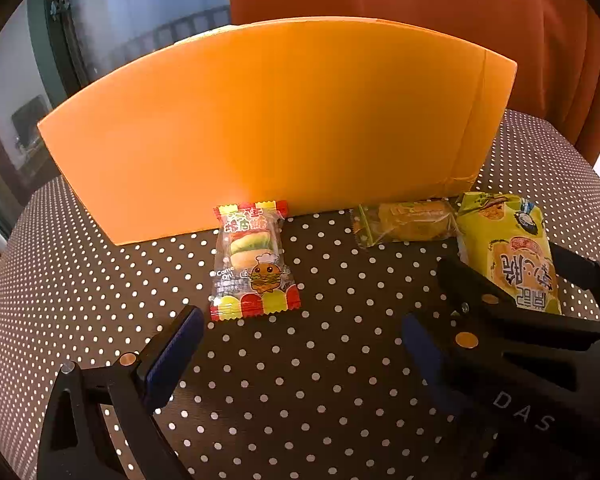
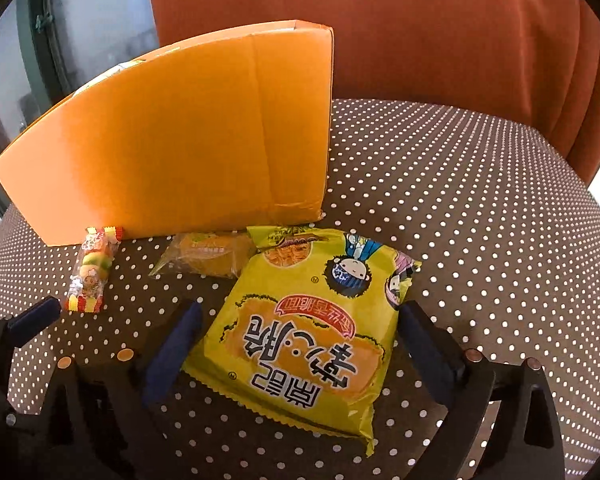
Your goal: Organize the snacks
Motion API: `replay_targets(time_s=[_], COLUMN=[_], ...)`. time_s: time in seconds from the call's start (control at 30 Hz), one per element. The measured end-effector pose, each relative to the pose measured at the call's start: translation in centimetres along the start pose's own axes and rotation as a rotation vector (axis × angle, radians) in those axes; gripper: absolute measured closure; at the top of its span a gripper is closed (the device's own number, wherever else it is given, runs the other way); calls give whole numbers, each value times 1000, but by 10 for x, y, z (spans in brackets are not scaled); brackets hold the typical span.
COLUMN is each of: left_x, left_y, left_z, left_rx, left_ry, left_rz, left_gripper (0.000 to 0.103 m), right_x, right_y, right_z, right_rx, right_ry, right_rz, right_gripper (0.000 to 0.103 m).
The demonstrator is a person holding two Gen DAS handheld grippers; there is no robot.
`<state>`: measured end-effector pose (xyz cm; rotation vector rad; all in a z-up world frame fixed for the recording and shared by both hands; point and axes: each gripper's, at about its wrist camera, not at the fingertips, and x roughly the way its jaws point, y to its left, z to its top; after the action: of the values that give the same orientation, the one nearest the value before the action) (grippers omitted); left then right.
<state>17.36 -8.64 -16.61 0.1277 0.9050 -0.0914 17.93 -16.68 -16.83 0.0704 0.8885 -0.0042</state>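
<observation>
An orange cardboard box [image 1: 268,128] stands at the back of the polka-dot table [image 1: 300,380]; it also shows in the right wrist view [image 2: 172,152]. In front lie a burger gummy packet [image 1: 254,260], a small clear-wrapped cake [image 1: 408,220] and a big yellow chip bag [image 1: 512,252]. My left gripper [image 1: 300,344] is open and empty, just short of the gummy packet. My right gripper [image 2: 300,340] is open with its fingers on either side of the yellow chip bag [image 2: 312,328]. The gummy packet [image 2: 92,268] and the cake [image 2: 208,256] lie to its left.
An orange upholstered chair back [image 2: 420,28] rises behind the table. A window [image 1: 140,12] is at the far left. The right gripper's fingers [image 1: 472,288] show at the right of the left wrist view. Bare tablecloth [image 2: 480,200] lies right of the box.
</observation>
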Motion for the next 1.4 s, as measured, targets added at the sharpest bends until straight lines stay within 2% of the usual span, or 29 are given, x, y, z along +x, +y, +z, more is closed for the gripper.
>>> replay_targets(time_s=[0.03, 0.1, 0.2, 0.3, 0.5, 0.63, 0.67, 0.9, 1.03, 1.33, 1.4], left_x=[0, 0, 0, -3, -7, -5, -5, 7, 10, 24, 26], left_y=[0, 1, 7, 12, 21, 32, 48, 69, 76, 51, 42], left_z=[0, 1, 8, 10, 14, 17, 19, 23, 28, 43, 51], left_rx=[1, 4, 0, -11, -44, -80, -94, -156, -146, -68, -52], left_ry=[-1, -6, -14, -31, -38, -31, -28, -8, 8, -6, -17], left_rz=[2, 17, 37, 77, 66, 61, 60, 66, 50, 43, 39], left_gripper=[3, 3, 3, 3, 3, 4, 6, 17, 26, 38, 45], right_x=[0, -2, -5, -13, -38, -49, -50, -50, -46, -38, -37], right_y=[0, 0, -4, -4, 19, 31, 32, 49, 51, 44, 41], right_z=[0, 0, -3, -5, -6, -9, -10, -2, 5, 6, 7], right_rx=[1, -4, -5, 13, 6, 9, 10, -9, 11, 24, 31], right_ry=[1, -7, -15, -20, -106, -124, -125, -135, -124, -114, -119], right_rz=[4, 10, 18, 38, -18, -10, -6, 15, 39, 37, 32], right_gripper=[6, 20, 28, 29, 29, 29, 29, 29, 29, 29, 29])
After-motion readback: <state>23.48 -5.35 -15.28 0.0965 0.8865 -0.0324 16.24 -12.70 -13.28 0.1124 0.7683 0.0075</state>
